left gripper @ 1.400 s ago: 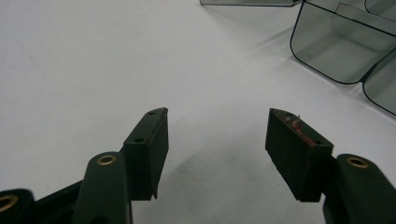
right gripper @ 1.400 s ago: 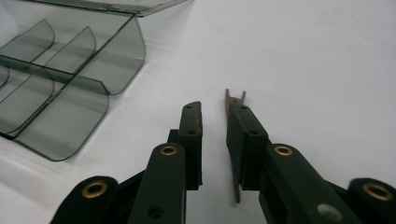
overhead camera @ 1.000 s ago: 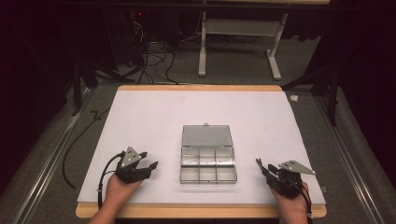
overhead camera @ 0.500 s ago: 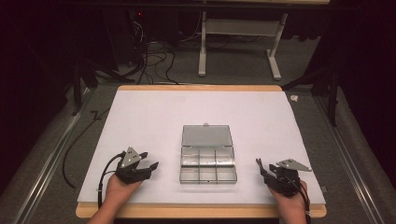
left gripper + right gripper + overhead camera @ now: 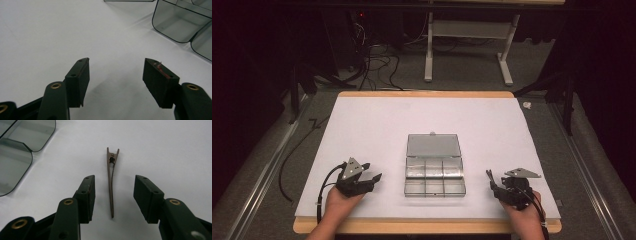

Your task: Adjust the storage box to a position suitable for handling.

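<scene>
Bright evenly lit white table (image 5: 362,130), dark dim surroundings, soft shadows, slightly blurred close views

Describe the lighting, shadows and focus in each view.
High view: the white table sheet is evenly lit, the surrounding room nearly black, and detail is soft. Left gripper view: the left gripper throws a soft grey shadow on the sheet between its open jaws; the clear plastic compartment box is slightly soft. Right gripper view: the thin brown metal hair clip is sharp, lying between the right gripper jaws.

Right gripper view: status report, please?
Right tool open, astride a thin brown clip flat on the sheet. Left tool open, empty. Clear compartment box open between them. No obstruction.
</scene>
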A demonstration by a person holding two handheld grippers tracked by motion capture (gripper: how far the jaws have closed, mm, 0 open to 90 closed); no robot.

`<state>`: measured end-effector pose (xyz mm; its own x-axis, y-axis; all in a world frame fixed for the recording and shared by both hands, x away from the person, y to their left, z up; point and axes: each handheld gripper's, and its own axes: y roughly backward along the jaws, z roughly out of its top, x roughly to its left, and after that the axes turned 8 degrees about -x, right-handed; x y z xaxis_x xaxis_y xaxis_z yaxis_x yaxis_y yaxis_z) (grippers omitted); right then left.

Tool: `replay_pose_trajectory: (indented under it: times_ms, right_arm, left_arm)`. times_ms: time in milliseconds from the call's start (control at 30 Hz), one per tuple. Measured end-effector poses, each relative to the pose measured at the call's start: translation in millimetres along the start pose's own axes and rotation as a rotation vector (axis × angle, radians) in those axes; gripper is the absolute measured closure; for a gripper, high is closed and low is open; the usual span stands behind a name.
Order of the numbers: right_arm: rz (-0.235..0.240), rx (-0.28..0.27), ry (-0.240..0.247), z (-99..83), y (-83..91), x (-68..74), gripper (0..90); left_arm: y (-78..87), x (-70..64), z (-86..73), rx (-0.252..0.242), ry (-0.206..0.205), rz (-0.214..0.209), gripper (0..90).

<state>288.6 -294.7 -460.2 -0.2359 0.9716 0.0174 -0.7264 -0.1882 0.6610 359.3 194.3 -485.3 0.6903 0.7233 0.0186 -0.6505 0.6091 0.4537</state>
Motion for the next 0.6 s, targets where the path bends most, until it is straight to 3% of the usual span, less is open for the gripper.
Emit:
replay_pose_trajectory:
  times_ms: [400,600]
  right_arm:
    - [0.005,0.075,0.001,13.5,-0.1,1.8,52.4]
    - [0.011,0.112,0.027,16.8,-2.9,3.8,50.2]
  left_arm:
    - [0.7,0.0,-0.2,-0.003,-0.001,-0.001,38.5]
    - [0.8,-0.3,-0.1,-0.001,-0.007,0.000,38.4]
